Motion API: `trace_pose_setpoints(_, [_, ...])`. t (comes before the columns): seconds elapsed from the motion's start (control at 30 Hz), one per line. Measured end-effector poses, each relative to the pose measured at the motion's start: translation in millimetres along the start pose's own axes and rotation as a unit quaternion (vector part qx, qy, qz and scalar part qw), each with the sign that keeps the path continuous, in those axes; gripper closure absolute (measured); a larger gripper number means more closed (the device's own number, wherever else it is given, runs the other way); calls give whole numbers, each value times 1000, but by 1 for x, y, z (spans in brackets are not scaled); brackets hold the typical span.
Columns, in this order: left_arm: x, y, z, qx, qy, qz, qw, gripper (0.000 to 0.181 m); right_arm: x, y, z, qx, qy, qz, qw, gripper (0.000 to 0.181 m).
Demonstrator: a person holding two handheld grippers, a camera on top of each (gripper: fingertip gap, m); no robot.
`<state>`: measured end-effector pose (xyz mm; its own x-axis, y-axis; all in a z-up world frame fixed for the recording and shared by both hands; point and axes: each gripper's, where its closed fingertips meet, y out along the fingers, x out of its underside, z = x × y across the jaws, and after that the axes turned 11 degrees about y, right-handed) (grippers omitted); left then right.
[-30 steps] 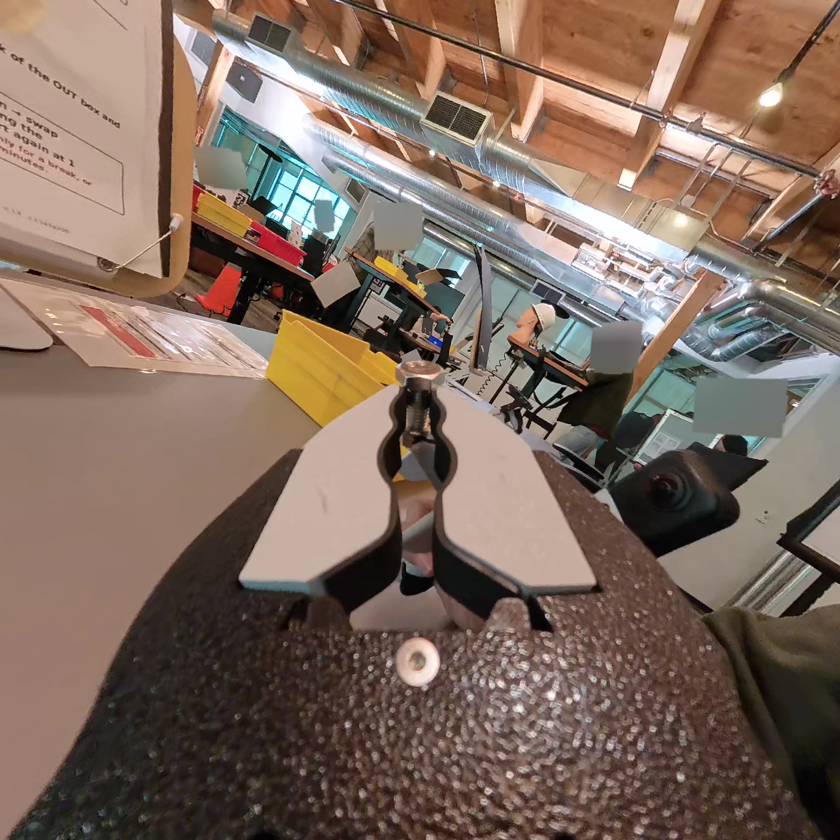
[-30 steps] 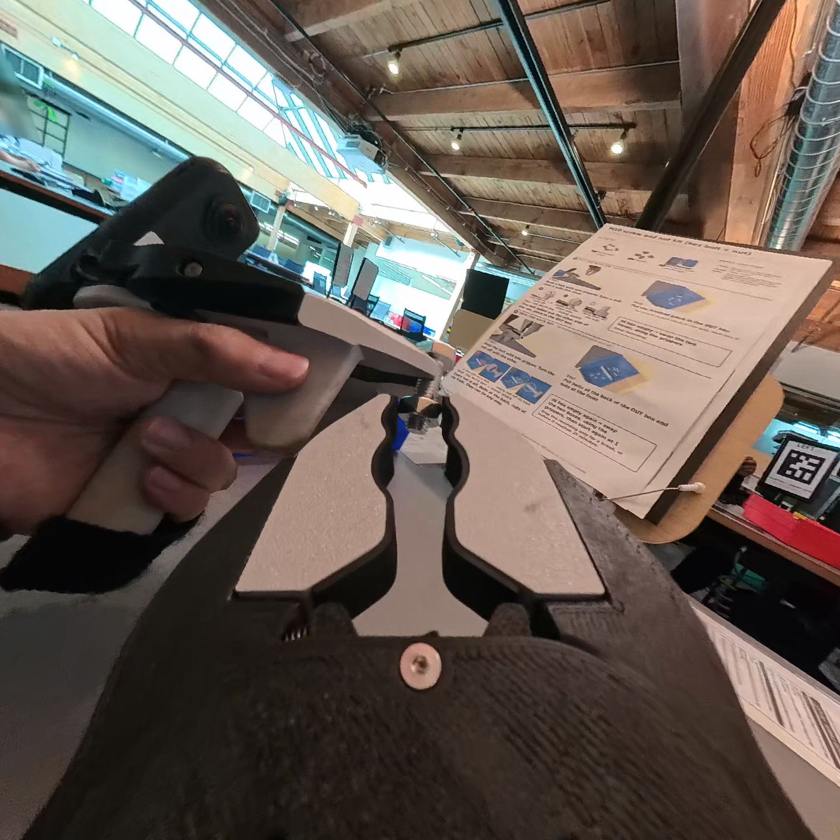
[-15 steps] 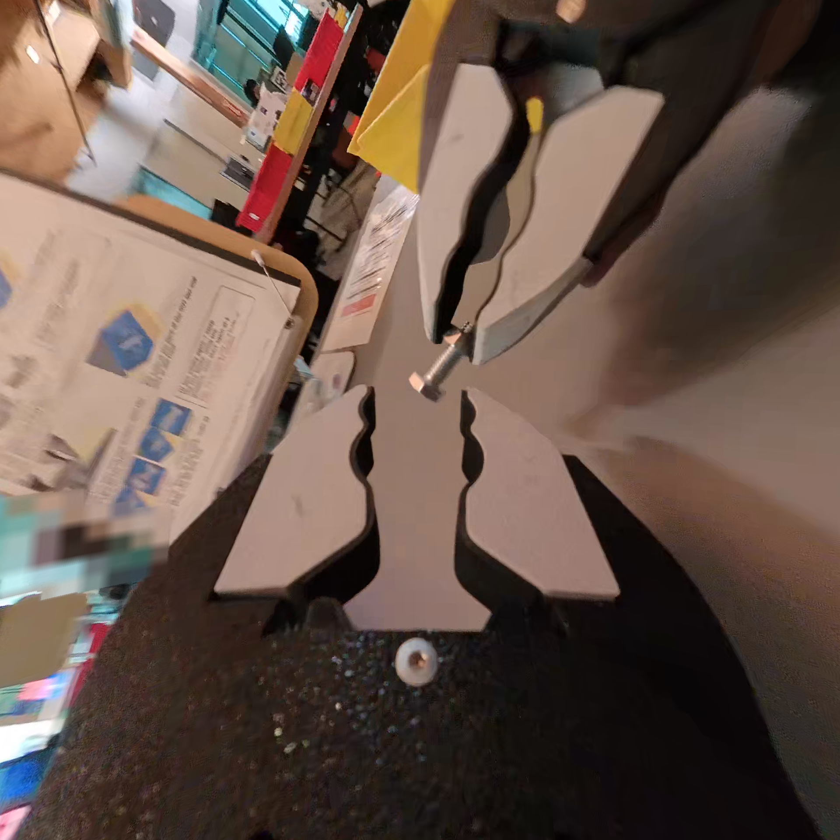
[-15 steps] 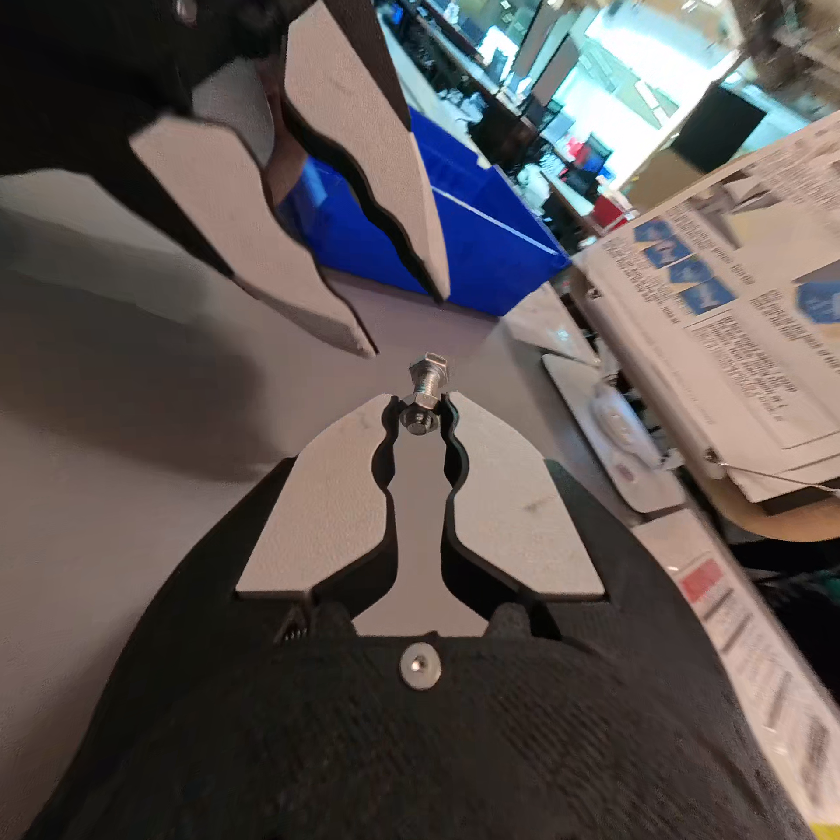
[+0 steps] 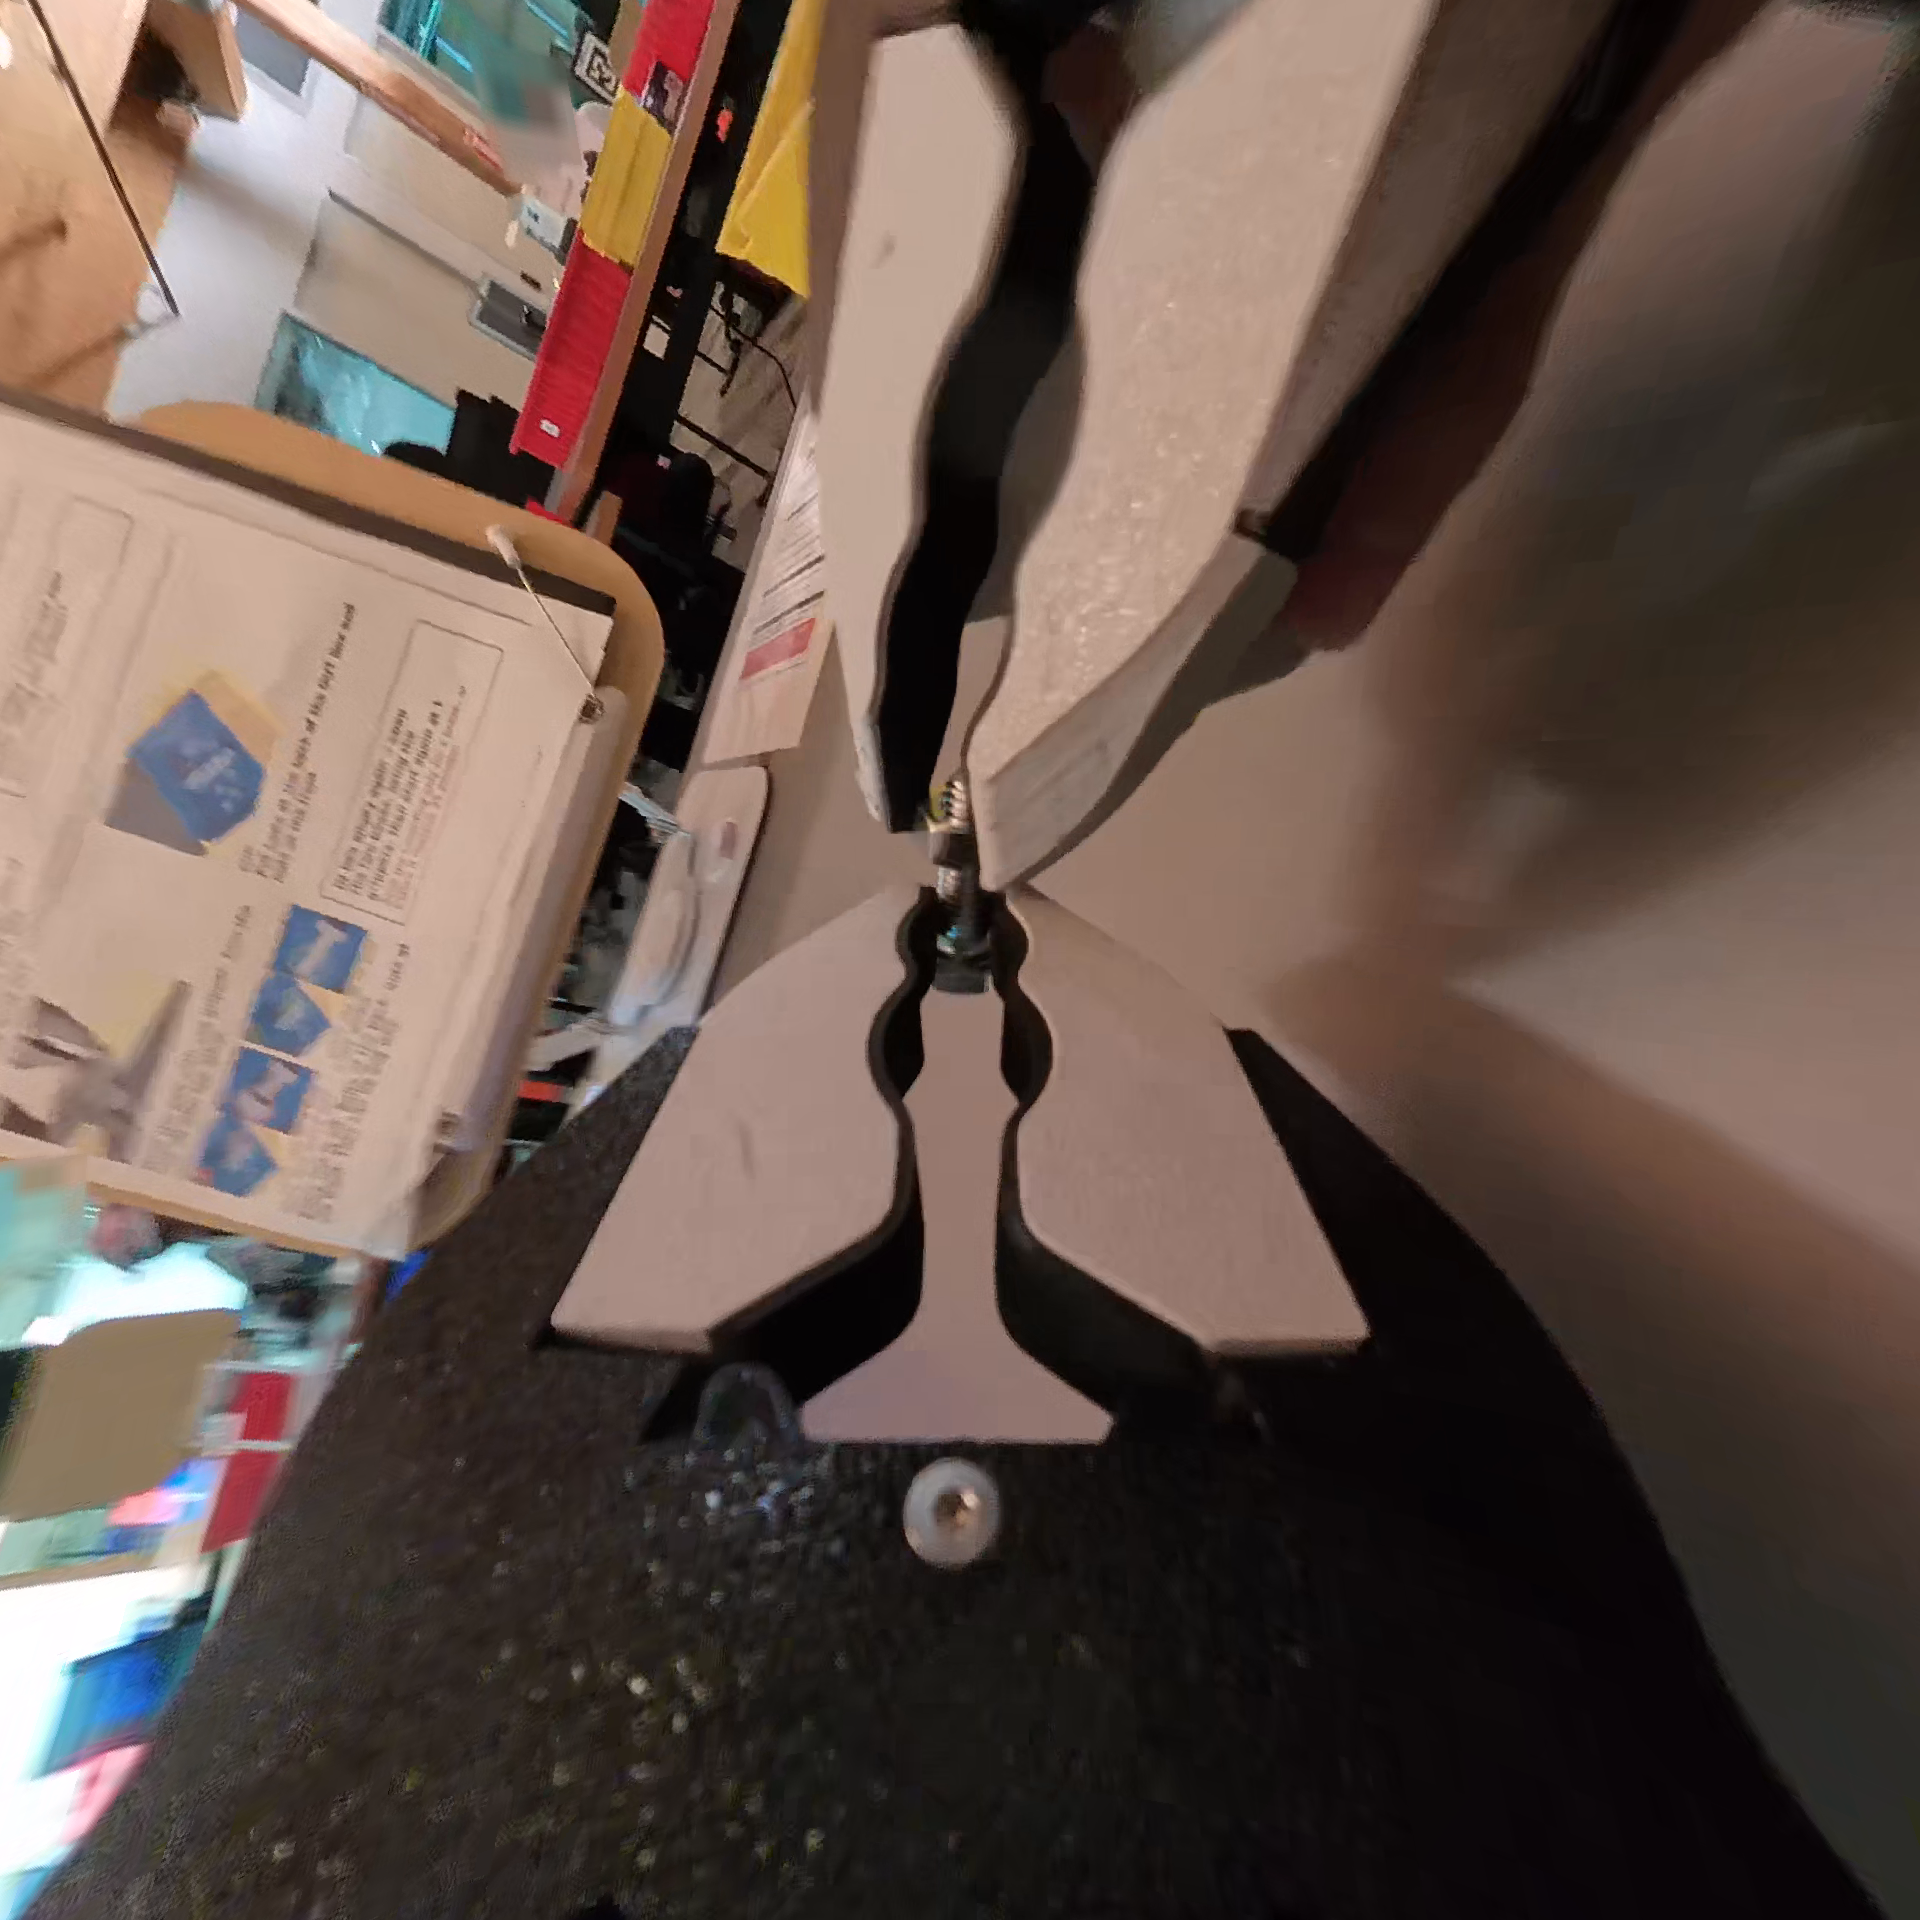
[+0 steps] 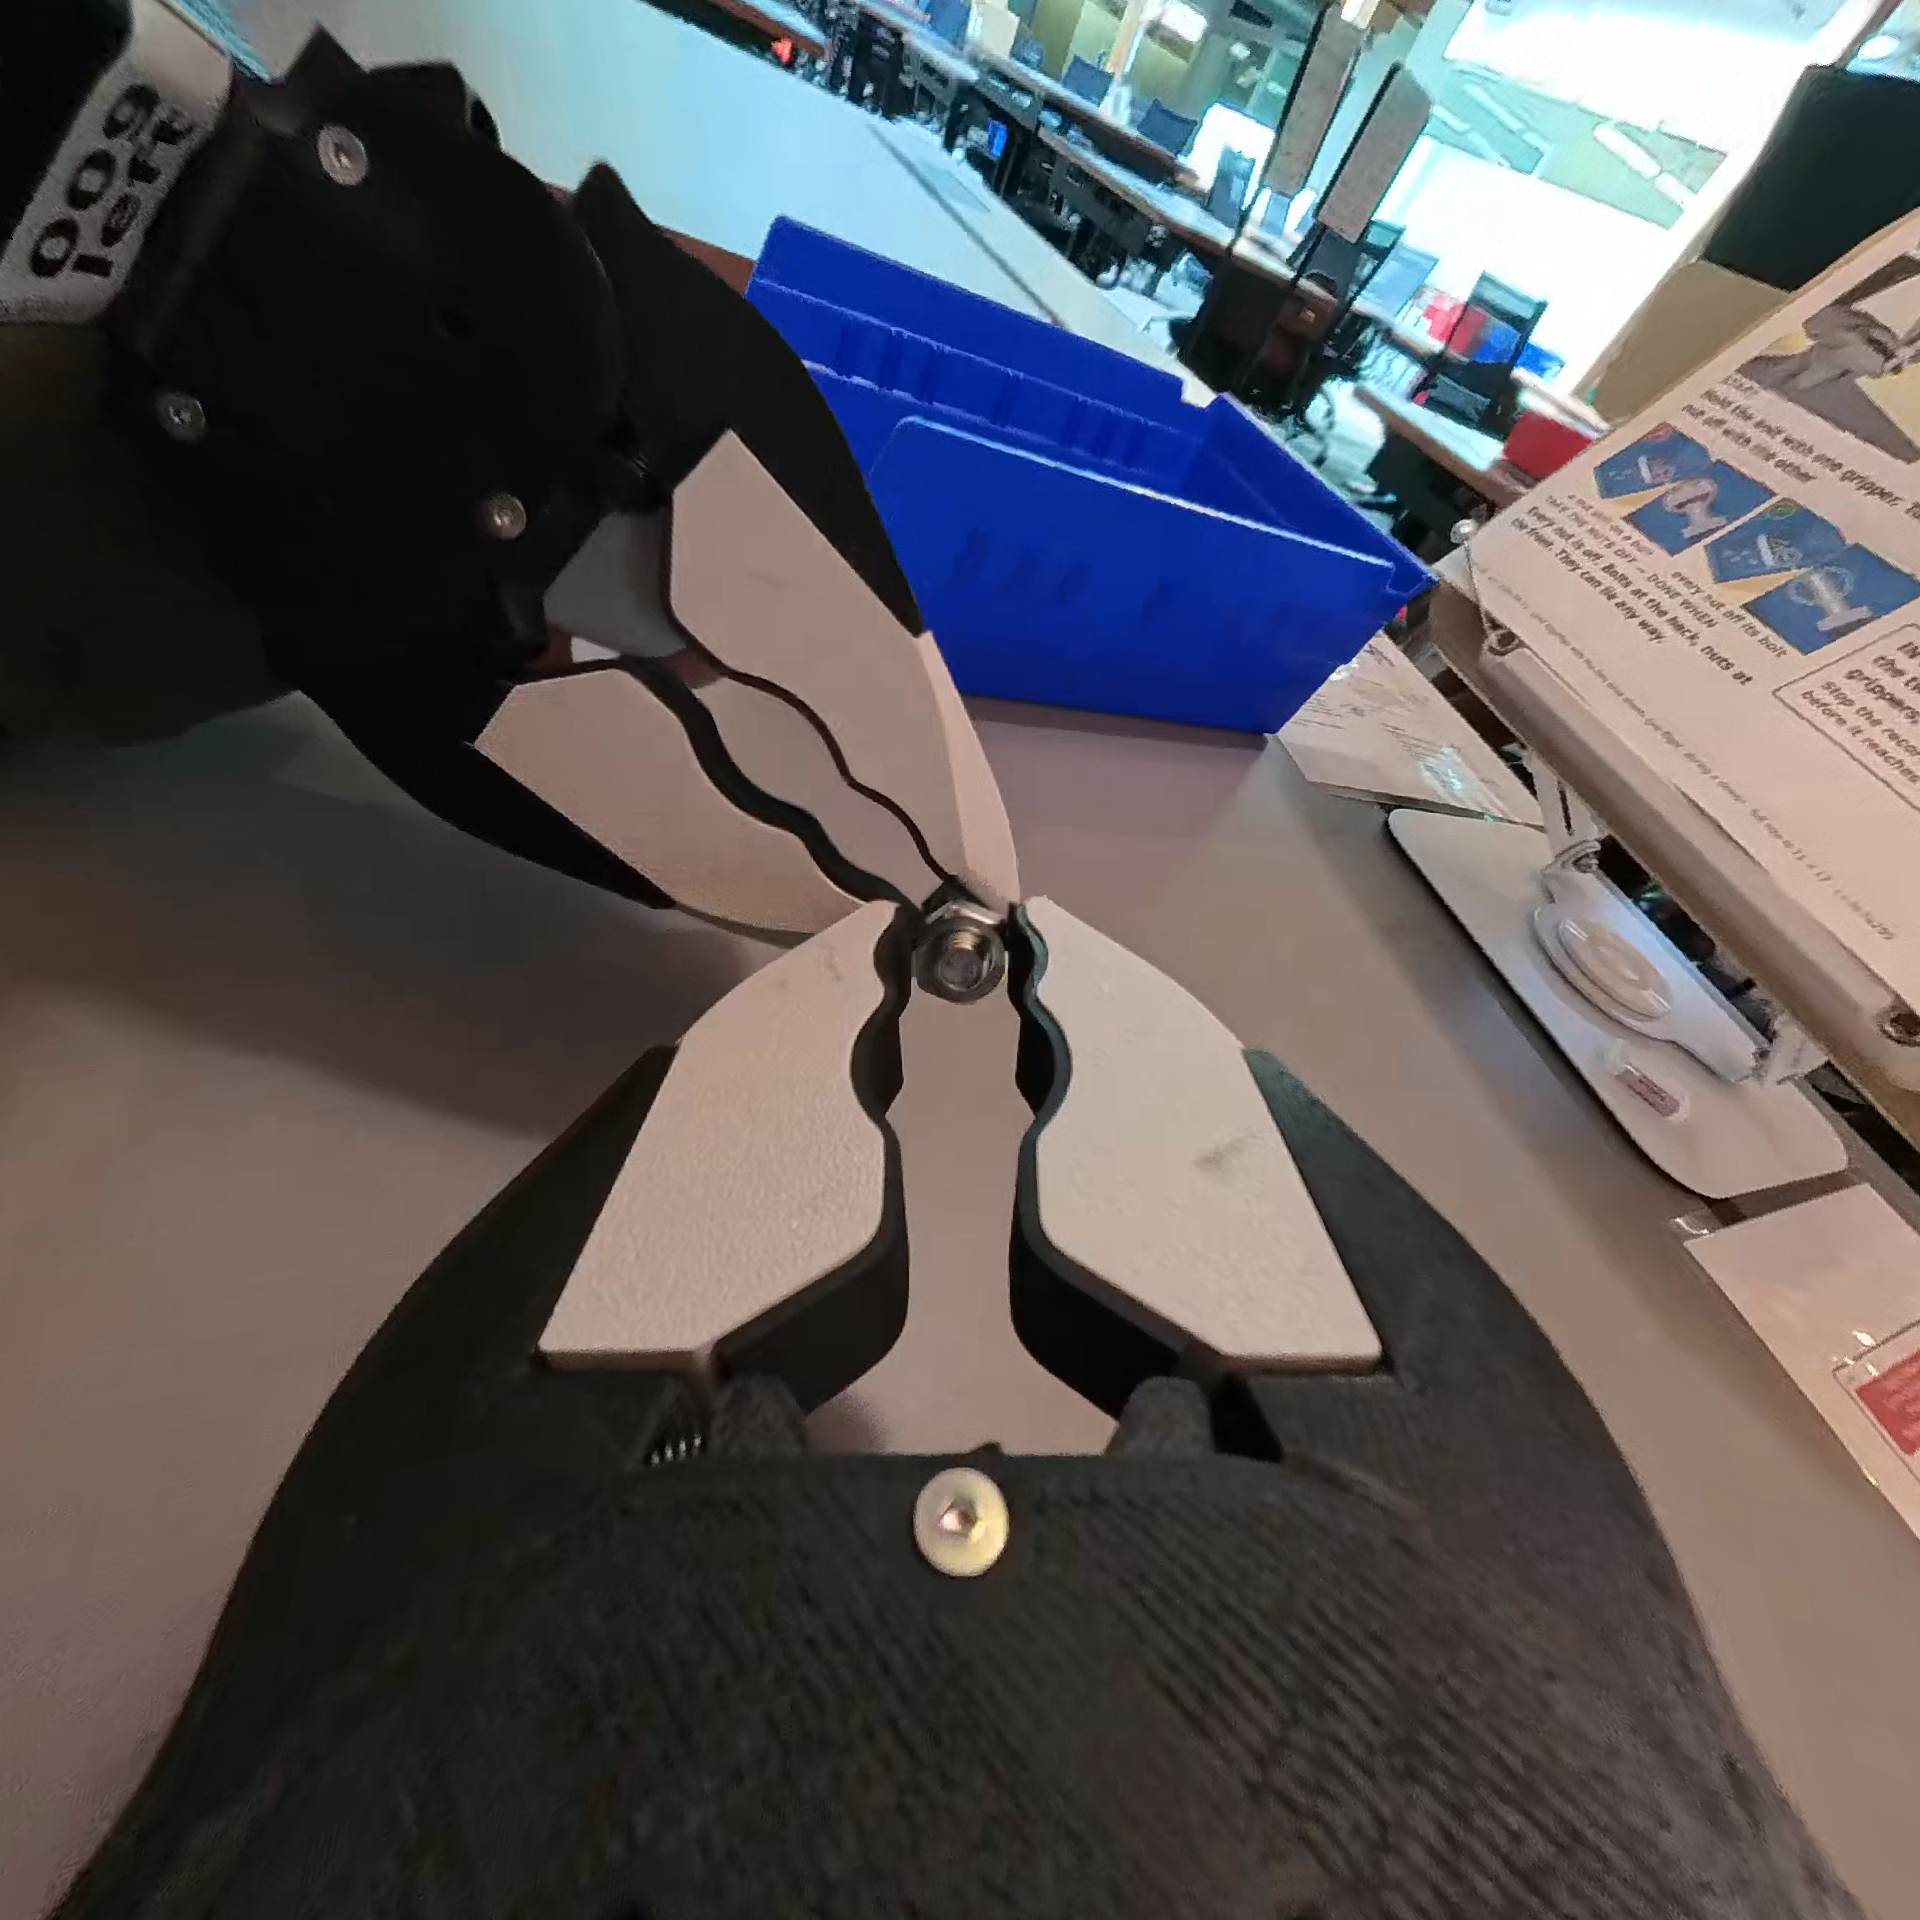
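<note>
While the small silver bolt (image 6: 956, 961) hangs just above the grey table (image 6: 312, 1091), both tools pinch it. The right gripper (image 6: 958, 935) is closed on the nut end, and the left gripper (image 5: 958, 920) is closed on the other end. A blue bin (image 6: 1091, 551) sits behind them, with a paper sheet (image 5: 260, 862) on a stand nearby.

Left claw (image 5: 958, 935) and right claw (image 6: 961, 940) meet tip to tip, each nearly closed and pinching something small at its tips. The right claw (image 5: 940, 821) points down toward the left.
</note>
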<state>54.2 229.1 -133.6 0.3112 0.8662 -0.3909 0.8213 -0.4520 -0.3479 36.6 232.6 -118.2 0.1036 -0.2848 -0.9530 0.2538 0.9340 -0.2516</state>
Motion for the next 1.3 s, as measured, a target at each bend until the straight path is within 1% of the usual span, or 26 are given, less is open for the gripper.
trace_pose_setpoints(0.03, [-2, 1, 0, 8, -47, 17, 999, 172, -2, -1, 2, 6, -1, 13, 1000, 164])
trace_pose_setpoints(0.1, [-11, 1, -1, 26, -159, 72, 984, 172, -10, -6, 3, 0, 13, 46, 999, 162])
trace_pose_setpoints(0.13, [-16, 1, -3, 36, -220, 105, 969, 172, -14, -8, 3, -8, 30, 60, 998, 157])
trace_pose_setpoints(0.17, [-21, 0, -6, 46, -282, 137, 948, 172, -19, -11, 3, -18, 45, 74, 996, 155])
trace_pose_setpoints(0.23, [-30, -3, -14, 70, -392, 199, 895, 172, -29, -18, 5, -29, 73, 109, 991, 155])
trace_pose_setpoints(0.3, [-36, -7, -20, 96, -469, 251, 841, 172, -36, -23, 9, -35, 105, 132, 985, 155])
trace_pose_setpoints(0.33, [-37, -7, -21, 108, -490, 266, 823, 172, -37, -23, 10, -38, 118, 136, 983, 155])
trace_pose_setpoints(0.37, [-38, -8, -20, 114, -495, 274, 816, 172, -37, -23, 10, -40, 126, 138, 982, 155])
trace_pose_setpoints(0.47, [-41, -10, -16, 127, -475, 278, 825, 172, -34, -20, 10, -37, 128, 133, 982, 155])
trace_pose_setpoints(0.57, [-45, -12, -14, 139, -464, 289, 826, 172, -36, -19, 10, -37, 136, 138, 980, 155])
trace_pose_setpoints(0.73, [-47, -15, -12, 158, -468, 299, 816, 172, -36, -19, 3, -71, 154, 140, 976, 161])
trace_pose_setpoints(0.8, [-45, -17, -14, 158, -476, 305, 810, 172, -36, -22, 8, -68, 157, 138, 975, 157])
trace_pose_setpoints(0.87, [-41, -17, -17, 151, -487, 305, 804, 172, -35, -27, 21, -47, 173, 139, 974, 141])
trace_pose_setpoints(0.9, [-41, -20, -19, 151, -487, 316, 801, 172, -32, -28, 28, -36, 189, 130, 973, 138])
trace_pose_setpoints(0.93, [-42, -24, -20, 152, -483, 328, 797, 172, -25, -32, 46, 13, 202, 125, 971, 163])
trace_pose_setpoints(0.97, [-38, -22, -20, 145, -486, 318, 801, 172, -21, -37, 63, 63, 198, 132, 969, 163])
trace_pose_setpoints(1.0, [-37, -21, -19, 146, -482, 311, 806, 172, -22, -40, 58, 33, 193, 141, 970, 157])
trace_pose_setpoints(1.03, [-39, -21, -18, 149, -475, 313, 809, 172, -26, -41, 43, -30, 210, 149, 966, 164])
trace_pose_setpoints(1.07, [-39, -20, -17, 146, -472, 309, 813, 172, -29, -40, 35, -64, 230, 156, 959, 163])
trace_pose_setpoints(1.1, [-40, -19, -16, 148, -471, 304, 815, 172, -31, -38, 32, -69, 231, 159, 957, 158])
trace_pose_setpoints(1.13, [-40, -19, -16, 150, -469, 304, 815, 172, -33, -36, 29, -67, 217, 160, 961, 157])
trace_pose_setpoints(1.3, [-38, -20, -18, 144, -477, 307, 811, 172, -39, -29, 11, -89, 195, 163, 963, 156])
